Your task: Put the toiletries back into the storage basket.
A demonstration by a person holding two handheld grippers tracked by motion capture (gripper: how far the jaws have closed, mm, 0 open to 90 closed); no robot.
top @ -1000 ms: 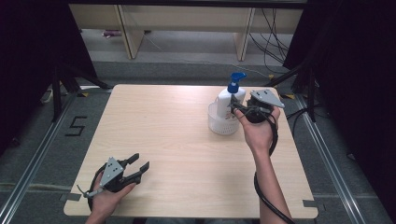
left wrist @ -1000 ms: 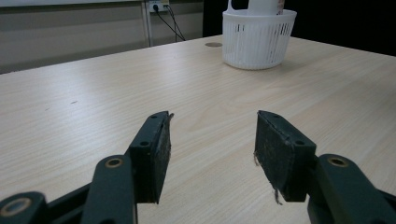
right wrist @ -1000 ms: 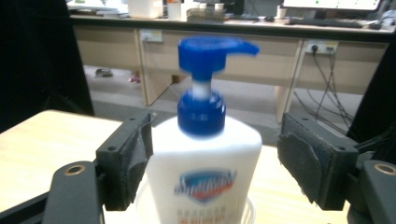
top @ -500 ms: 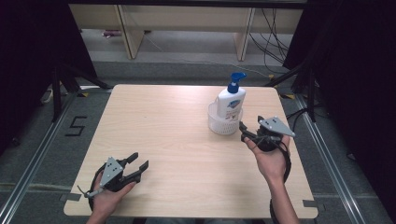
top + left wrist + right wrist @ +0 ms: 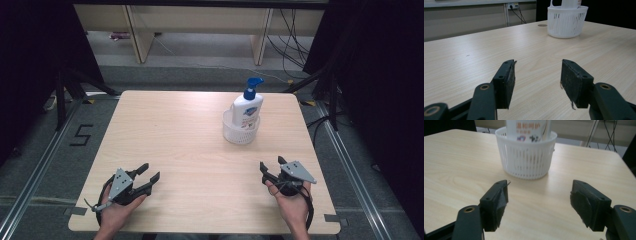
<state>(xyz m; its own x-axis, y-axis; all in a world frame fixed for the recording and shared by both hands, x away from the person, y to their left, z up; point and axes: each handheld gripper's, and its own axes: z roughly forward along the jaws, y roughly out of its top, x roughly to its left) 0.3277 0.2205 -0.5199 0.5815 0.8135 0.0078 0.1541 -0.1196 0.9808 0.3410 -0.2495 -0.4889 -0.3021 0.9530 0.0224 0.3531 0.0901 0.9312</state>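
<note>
Two open empty tools, left tool, right tool just closing slightly, pump bottle in white basket

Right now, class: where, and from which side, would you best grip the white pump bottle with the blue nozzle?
Probably its upper body, above the white slotted plastic basket that rings its base. The white pump bottle stands upright, so come in level from the table's near side, under the blue pump head.

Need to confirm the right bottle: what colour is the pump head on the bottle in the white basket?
Blue pump head, on a white bottle; clearest in the high view.
</note>
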